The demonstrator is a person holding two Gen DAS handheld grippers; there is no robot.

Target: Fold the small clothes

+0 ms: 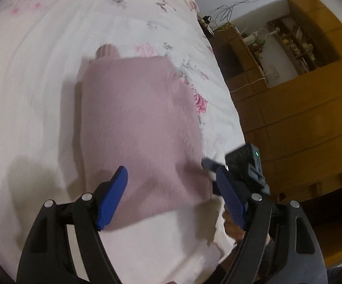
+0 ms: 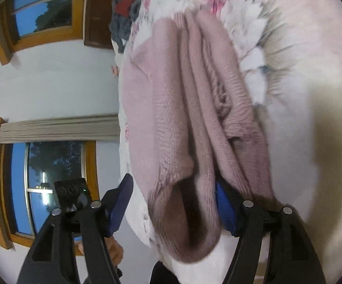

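Fingers with blue pads on the left hand-held gripper [image 1: 171, 182] stand wide apart, above the near end of a folded dusty-pink knitted sweater [image 1: 138, 123], gripping nothing. The sweater lies flat on a bed covered by a white quilt with pink flower print [image 1: 41, 71], its ribbed cuff or collar sticking out at the far end. Just beside the sweater's near right corner is the right hand-held gripper [image 1: 244, 165], black with blue pads.

In the right wrist view, the right hand-held gripper [image 2: 173, 201] also has its fingers spread wide; the sweater [image 2: 194, 118] shows its stacked folded layers edge-on, bulging between the two fingers. The right pad [image 2: 225, 208] lies against the knit, while the left pad [image 2: 121, 203] stands clear of it, so nothing is pinched. Beyond the sweater's far end, a heap of red and grey clothes [image 2: 126, 14] sits on the quilt [image 2: 301, 59]. Past the bed's edge are wood-framed windows [image 2: 45, 179].
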